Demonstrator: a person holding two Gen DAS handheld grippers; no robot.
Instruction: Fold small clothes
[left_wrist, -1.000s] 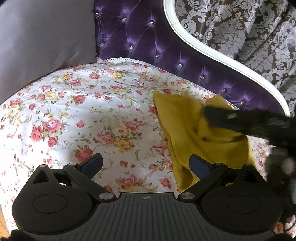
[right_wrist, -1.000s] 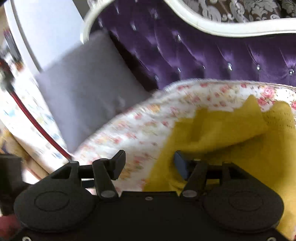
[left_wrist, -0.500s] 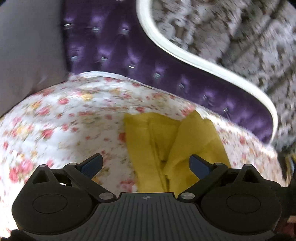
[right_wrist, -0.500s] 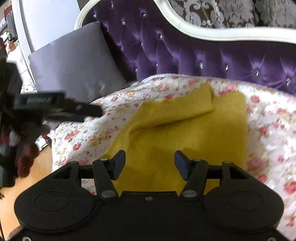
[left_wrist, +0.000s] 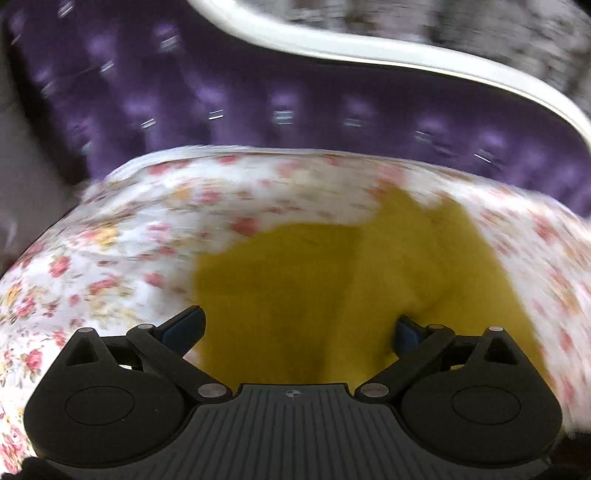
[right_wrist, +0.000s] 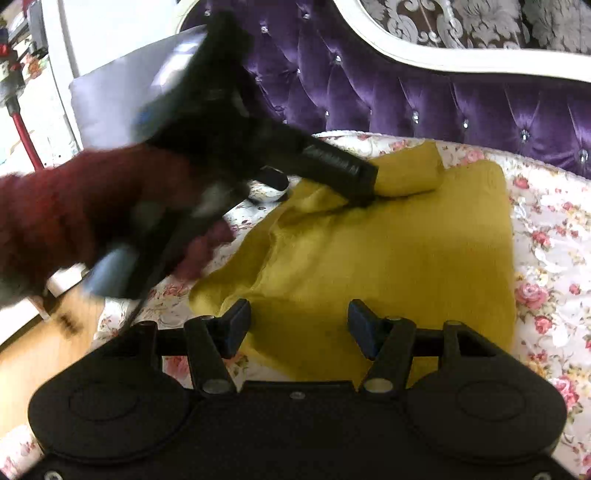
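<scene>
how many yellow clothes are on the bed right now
1. A single mustard-yellow garment lies partly folded on the floral bedspread, in front of the purple headboard. More could be hidden under it or out of view.

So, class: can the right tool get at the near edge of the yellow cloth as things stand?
Probably yes. The right tool stands open just over the yellow cloth, with nothing between; the left tool works at the far end.

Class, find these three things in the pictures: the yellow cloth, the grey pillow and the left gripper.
Yellow cloth (right_wrist: 388, 251): right wrist view, on its flat middle.
Grey pillow (right_wrist: 122, 96): right wrist view, on its front face.
Left gripper (left_wrist: 295, 328): left wrist view, midway between its fingertips.
</scene>
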